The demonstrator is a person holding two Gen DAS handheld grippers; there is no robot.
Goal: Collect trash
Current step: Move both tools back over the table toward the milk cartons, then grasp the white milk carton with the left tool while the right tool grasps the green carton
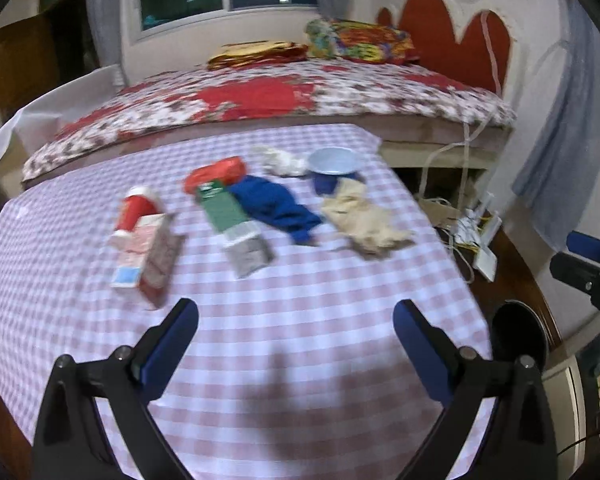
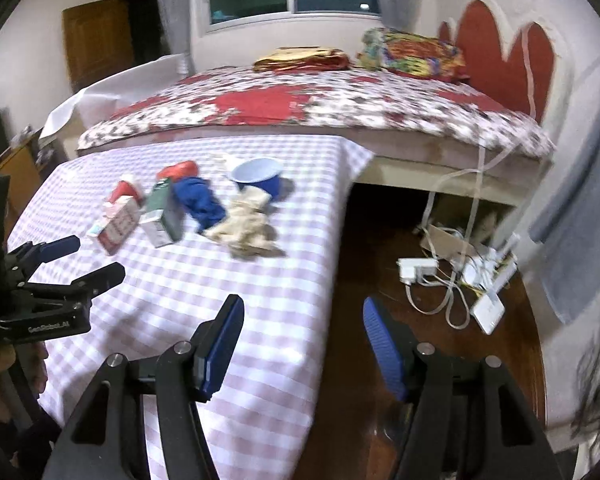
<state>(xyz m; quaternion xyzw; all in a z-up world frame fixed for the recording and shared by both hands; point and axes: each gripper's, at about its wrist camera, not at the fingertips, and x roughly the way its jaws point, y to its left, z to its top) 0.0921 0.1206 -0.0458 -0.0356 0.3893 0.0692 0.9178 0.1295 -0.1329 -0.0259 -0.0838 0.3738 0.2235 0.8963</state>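
Trash lies in a row on the pink checked tablecloth [image 1: 300, 320]: a red-and-white carton [image 1: 146, 248], a green-and-grey box [image 1: 236, 224], a red wrapper [image 1: 216, 174], a blue cloth [image 1: 278, 208], a beige crumpled cloth [image 1: 364, 216], white crumpled paper [image 1: 280, 160] and a blue bowl [image 1: 332, 162]. My left gripper [image 1: 296, 320] is open and empty over the cloth, short of the trash. My right gripper [image 2: 304, 320] is open and empty above the table's right edge. In the right wrist view the bowl [image 2: 258, 174], beige cloth [image 2: 244, 224] and left gripper [image 2: 96, 258] show.
A bed with a red floral cover [image 1: 284, 92] stands behind the table. Cables, chargers and a white box [image 2: 456, 276] lie on the wooden floor to the right. A dark round bin [image 1: 518, 332] sits by the table's right side.
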